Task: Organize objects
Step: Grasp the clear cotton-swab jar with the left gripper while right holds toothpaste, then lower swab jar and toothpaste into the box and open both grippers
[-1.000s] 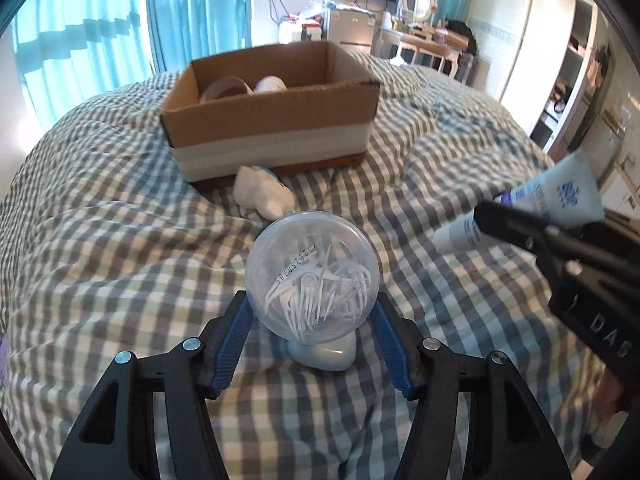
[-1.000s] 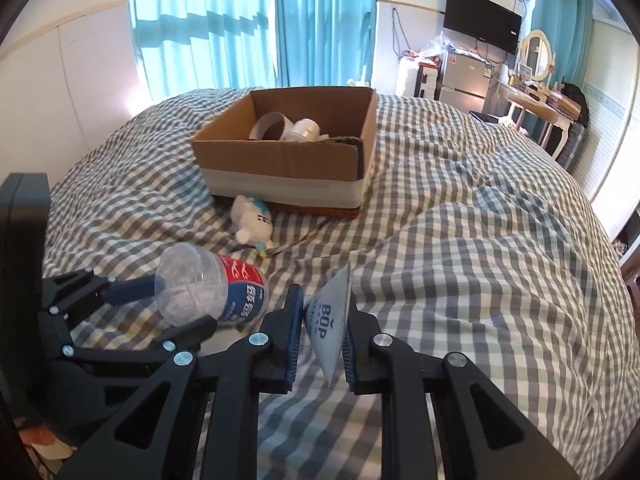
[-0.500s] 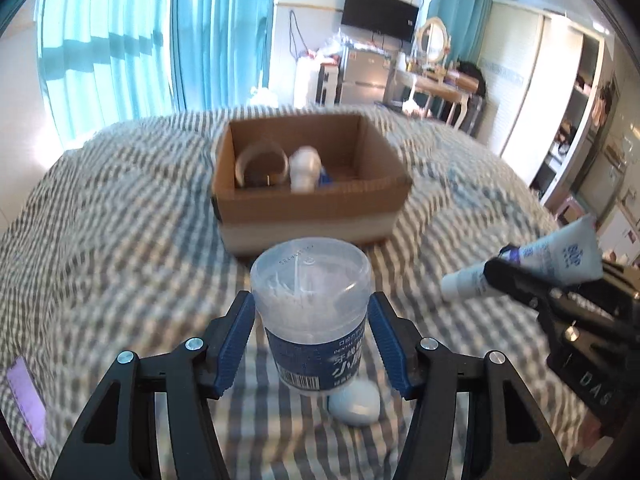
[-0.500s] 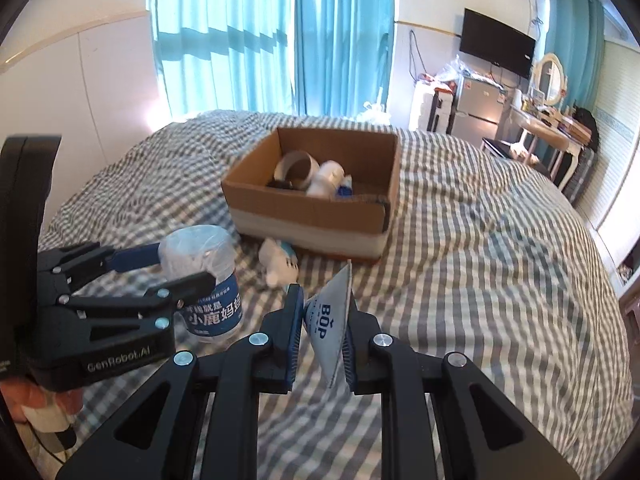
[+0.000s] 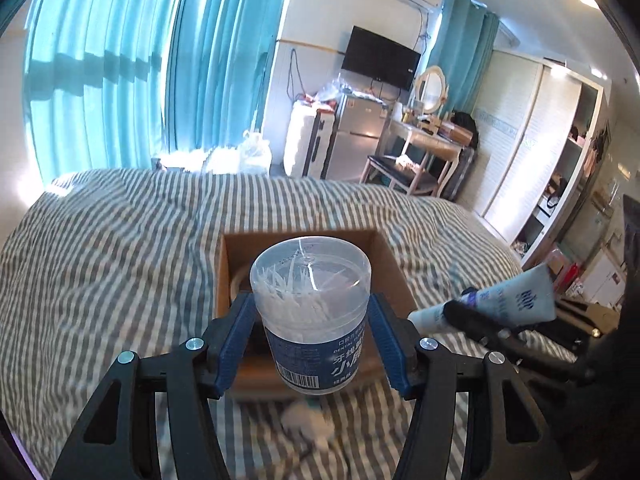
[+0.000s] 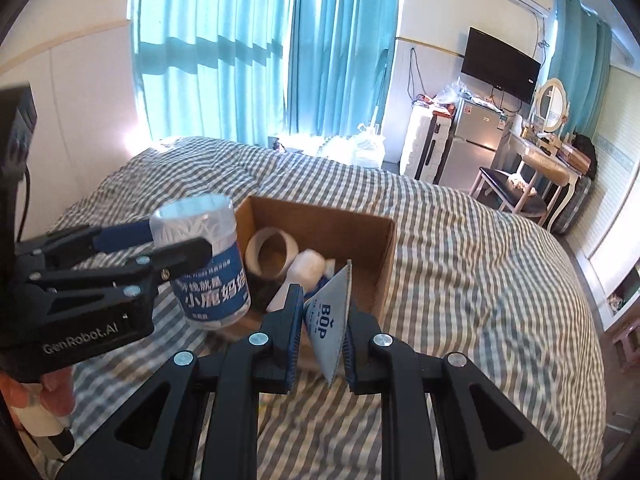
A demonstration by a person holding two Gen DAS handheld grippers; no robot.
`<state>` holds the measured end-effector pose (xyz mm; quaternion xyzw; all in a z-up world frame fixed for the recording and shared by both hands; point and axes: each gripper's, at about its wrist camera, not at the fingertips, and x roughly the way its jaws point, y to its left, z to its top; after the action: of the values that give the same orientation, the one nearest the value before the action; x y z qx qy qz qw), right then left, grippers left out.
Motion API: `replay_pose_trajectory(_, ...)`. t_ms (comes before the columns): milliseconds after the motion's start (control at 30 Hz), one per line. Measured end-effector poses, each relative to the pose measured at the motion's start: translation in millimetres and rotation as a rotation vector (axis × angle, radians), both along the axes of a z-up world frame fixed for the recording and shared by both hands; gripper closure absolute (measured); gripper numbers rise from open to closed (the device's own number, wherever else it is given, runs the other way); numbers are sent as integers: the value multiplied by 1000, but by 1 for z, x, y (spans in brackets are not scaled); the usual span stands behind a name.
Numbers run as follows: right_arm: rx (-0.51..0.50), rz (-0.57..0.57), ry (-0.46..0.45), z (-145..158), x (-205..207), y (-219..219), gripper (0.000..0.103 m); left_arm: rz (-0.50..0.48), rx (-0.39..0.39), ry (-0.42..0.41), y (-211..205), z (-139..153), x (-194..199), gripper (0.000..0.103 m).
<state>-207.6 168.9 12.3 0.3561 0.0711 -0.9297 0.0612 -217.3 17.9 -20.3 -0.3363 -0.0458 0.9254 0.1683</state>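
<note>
Left wrist view: left tongs (image 5: 310, 334) clamped on a clear plastic jar (image 5: 314, 312) of white floss picks, blue pads pressing both sides of its blue label. Jar held upright in the air, lid toward the camera, directly over the near wall of an open cardboard box (image 5: 394, 268). Box sits on a bed with a grey-and-white checked cover (image 5: 120, 248). Small white object (image 5: 306, 424) lies on the cover just below the jar, blurred, cannot identify. At right edge, the right tongs come in from the side, holding a pale tube (image 5: 504, 300) with its cap end pointing at the box.

Right wrist view: right tongs (image 6: 320, 338) shut tight on the flat crimped tail of the tube (image 6: 332, 316), lettered "BOP", tube body hidden behind the tail. Tube hangs above the near right part of the box (image 6: 384, 268). Inside the box: a roll of tape (image 6: 272, 256) standing on edge, a white bottle (image 6: 300, 276) leaning beside it, touching. Left tongs (image 6: 176, 240) and jar (image 6: 208, 264) at left, over the box's left corner. A fingertip (image 6: 56, 396) shows under the left tool's body.

Room behind: teal curtains (image 6: 256, 48), wall television (image 6: 500, 66).
</note>
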Motion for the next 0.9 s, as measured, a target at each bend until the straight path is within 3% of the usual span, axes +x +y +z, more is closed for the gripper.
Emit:
replay_pose_trajectory(200,32,0,-35,-17,-58,-8,86,-10,-27,5,5,-5,-56,43)
replay_pose_trajectory(400,53,0,-87,-46,-101,-12,86,-24,-74,-29,15,-31,-92,43)
replay_pose_trajectory(600,49,-6,-114,-68,-122,-8,86,-42,-97,-71,22,-56,-104,43)
replay_pose_trajectory(900,47,-18,-146,-86,-128,-2,86,-46,-135,-81,30,-68,-102,43)
